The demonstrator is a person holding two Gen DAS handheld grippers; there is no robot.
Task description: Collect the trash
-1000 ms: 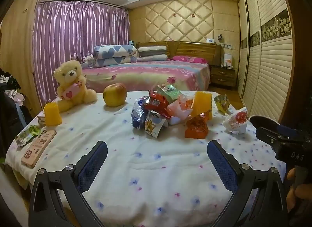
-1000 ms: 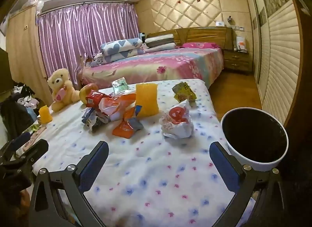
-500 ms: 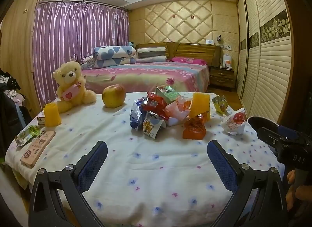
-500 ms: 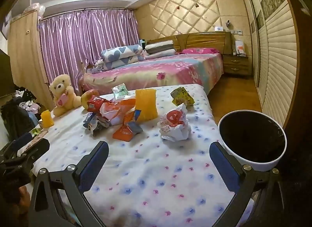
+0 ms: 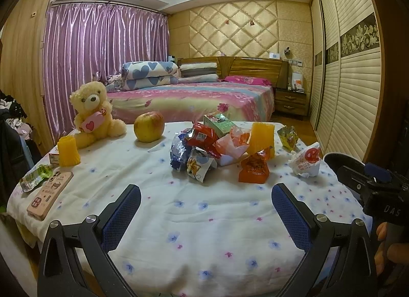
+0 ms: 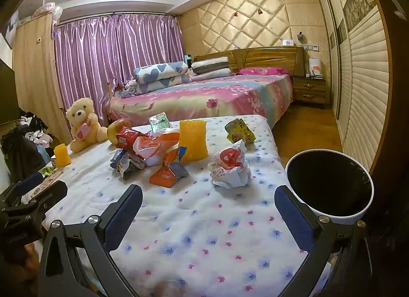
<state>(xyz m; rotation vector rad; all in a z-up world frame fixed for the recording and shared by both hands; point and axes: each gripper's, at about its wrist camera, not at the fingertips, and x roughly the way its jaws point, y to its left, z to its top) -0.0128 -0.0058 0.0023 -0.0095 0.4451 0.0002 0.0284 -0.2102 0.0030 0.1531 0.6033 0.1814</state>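
A heap of snack wrappers (image 5: 202,147) (image 6: 143,149) lies mid-table on a white flowered cloth (image 5: 204,220). An orange packet (image 5: 254,169) (image 6: 167,173) sits in front of it, a crumpled white-and-red wrapper (image 5: 305,160) (image 6: 230,166) to its right, and a yellow-green packet (image 5: 287,137) (image 6: 239,129) farther back. A white bin with a dark inside (image 6: 329,187) stands off the table's right edge. My left gripper (image 5: 205,210) and right gripper (image 6: 208,211) both hover open over the near cloth, holding nothing.
A teddy bear (image 5: 93,111), an apple (image 5: 149,126), two yellow foam sleeves (image 5: 67,151) (image 5: 262,137), a pink phone (image 5: 49,196) and a green packet (image 5: 34,177) also sit on the table. A bed (image 5: 194,100) lies behind, wardrobe doors (image 5: 352,80) on the right.
Both grippers have drawn back and tilted up slightly, so the table items sit a little farther off. Both stay open.
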